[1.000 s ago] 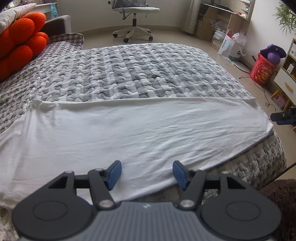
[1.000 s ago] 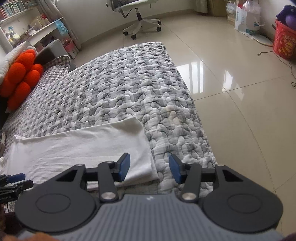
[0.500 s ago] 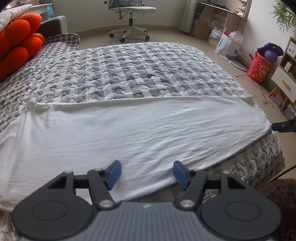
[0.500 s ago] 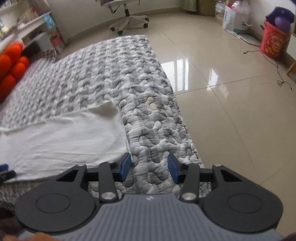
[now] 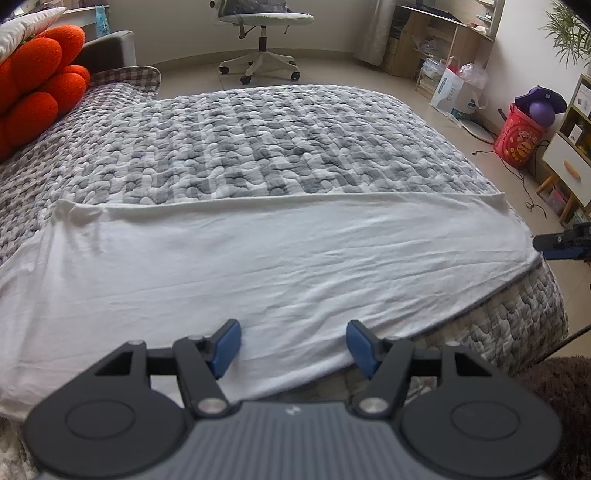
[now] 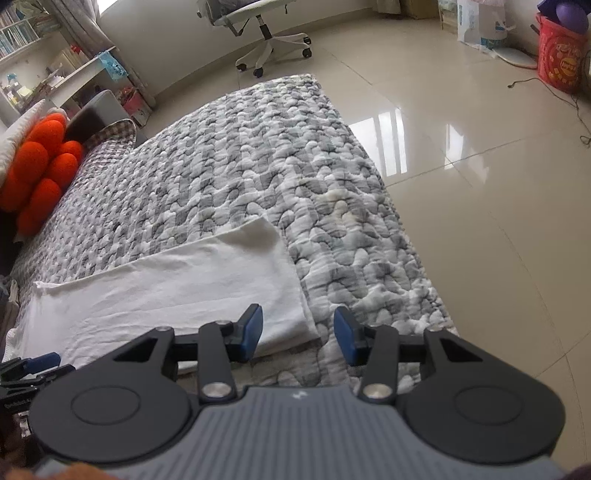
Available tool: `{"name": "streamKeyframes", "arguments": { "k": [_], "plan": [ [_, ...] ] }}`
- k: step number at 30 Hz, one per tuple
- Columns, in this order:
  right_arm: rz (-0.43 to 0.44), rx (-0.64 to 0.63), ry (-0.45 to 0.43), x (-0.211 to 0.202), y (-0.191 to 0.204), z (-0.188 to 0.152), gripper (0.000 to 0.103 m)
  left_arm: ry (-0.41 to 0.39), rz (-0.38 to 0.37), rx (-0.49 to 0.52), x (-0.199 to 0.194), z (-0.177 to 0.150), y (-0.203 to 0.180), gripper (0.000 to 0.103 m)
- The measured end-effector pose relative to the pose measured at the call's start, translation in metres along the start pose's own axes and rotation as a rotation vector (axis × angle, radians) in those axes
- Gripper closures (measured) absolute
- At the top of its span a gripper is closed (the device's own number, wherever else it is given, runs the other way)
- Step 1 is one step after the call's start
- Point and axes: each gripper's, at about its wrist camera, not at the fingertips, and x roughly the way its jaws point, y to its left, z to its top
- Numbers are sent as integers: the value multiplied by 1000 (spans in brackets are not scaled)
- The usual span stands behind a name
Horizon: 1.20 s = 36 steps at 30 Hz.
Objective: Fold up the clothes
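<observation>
A white garment [image 5: 258,266] lies spread flat along the near edge of the bed, folded into a long band; its right end [image 6: 207,280] shows in the right wrist view. My left gripper [image 5: 293,345] hovers open just above the garment's near hem, with nothing between its blue pads. My right gripper [image 6: 298,334] is open too, above the garment's near right corner and the quilt beside it. The right gripper's tip [image 5: 561,242] pokes in at the right edge of the left wrist view, and the left gripper's tip [image 6: 35,363] shows at lower left of the right wrist view.
A grey and white quilted cover [image 5: 266,147] spreads over the bed. Orange round cushions [image 5: 33,85] sit at its far left. An office chair [image 5: 264,33] stands beyond the bed on the tiled floor [image 6: 480,155]. A red bucket [image 5: 519,136] and shelves line the right wall.
The right gripper swung right over the bed edge, then came back left to the garment's corner. The left gripper stayed nearly still. The garment lies as before.
</observation>
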Motion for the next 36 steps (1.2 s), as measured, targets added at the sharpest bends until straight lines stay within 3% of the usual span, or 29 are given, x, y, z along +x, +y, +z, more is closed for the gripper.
{"name": "streamKeyframes", "arguments": {
  "k": [4,6,9,15,23,30,36],
  "plan": [
    [-8,-5,-6,1,2,-6,68,2,-9,-3,0,0,1,38],
    [-12,-22,-16,-2,4,-10,86,3,-14,0,1,2,0,38],
    [10,-25,-22,-4,5,-10,97,6,-25,10,2,5,-3,38],
    [59,-73,-64,-12,21,-9,98,27,-135,-18,7,17,-9,38],
    [149,-196,-62,-11,59,-8,98,84,-487,-192,33,40,-14,39],
    [225,-315,-17,-1,86,-12,98,155,-646,-310,74,52,-33,41],
    [254,-366,9,3,99,-20,98,157,-719,-423,90,47,-40,44]
  ]
}}
